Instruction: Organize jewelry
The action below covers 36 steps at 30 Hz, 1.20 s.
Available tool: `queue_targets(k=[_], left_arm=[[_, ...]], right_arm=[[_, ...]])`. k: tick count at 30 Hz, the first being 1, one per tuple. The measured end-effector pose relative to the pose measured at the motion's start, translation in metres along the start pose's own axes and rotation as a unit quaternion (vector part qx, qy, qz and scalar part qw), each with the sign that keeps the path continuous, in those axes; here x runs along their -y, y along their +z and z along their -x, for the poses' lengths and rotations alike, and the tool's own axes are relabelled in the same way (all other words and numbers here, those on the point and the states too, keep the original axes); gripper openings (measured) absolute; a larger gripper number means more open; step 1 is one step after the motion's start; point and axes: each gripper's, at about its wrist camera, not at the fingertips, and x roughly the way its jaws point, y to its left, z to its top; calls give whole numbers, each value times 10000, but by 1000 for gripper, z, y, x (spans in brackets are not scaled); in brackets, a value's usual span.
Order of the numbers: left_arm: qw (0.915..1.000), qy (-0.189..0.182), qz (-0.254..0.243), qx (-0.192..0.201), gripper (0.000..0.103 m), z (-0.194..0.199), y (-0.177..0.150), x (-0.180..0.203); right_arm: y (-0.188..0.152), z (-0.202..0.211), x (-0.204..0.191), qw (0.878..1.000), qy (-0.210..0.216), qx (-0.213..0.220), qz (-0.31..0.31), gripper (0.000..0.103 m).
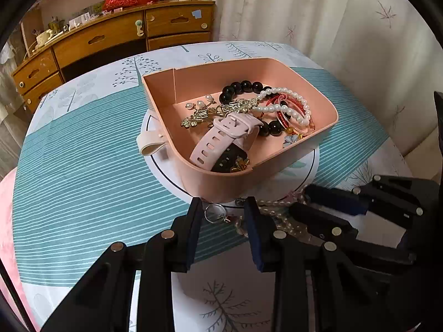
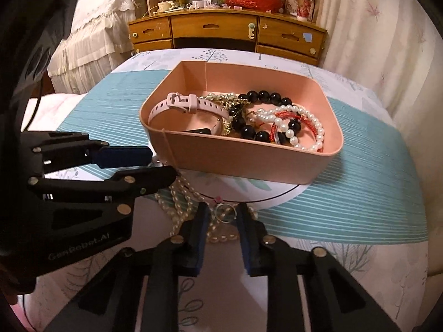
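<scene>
both grippers, left [image 1: 223, 207] and right [image 2: 223, 211], stand narrowly parted around a pearl necklace [image 2: 177, 196], grip unclear.

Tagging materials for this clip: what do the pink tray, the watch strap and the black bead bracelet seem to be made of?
Pink tray: likely moulded plastic, matte; thin, smooth, rounded walls.
Watch strap: probably silicone or rubber, matte pale pink; it bends softly and has punched holes.
Black bead bracelet: glossy beads with bright highlights; polished stone or glass, cannot tell which.
</scene>
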Motion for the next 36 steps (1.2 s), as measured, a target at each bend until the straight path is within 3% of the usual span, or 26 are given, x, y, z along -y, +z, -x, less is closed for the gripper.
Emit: queue_targets(k=[6,13,15,27,29,31,36], left_arm=[[9998,10,176,-24,12,0,0,-5],[9997,84,208,-48,11,1,-1,-7],[9997,97,245,-20,2,3,-1,-8],[9977,314,589,-105,2,14,-13,-7],[9966,355,737,-131,4,15,-14,-7],[9952,304,915,-178,20,15,-16,-9],[9921,494,1148,-92,41,20,-21,-8]], right_arm=[[-1,2,0,10000,36,-3,-29,16],[-2,5,0,10000,71,9,-19,16],[-1,8,1,9999,110,27,-36,16],[-3,26,5,9990,348,205,179,16],[-5,29,7,9988,396,205,209,16],[-6,31,9,9986,437,207,236,16],[-11,38,13,9977,527,233,363,16]])
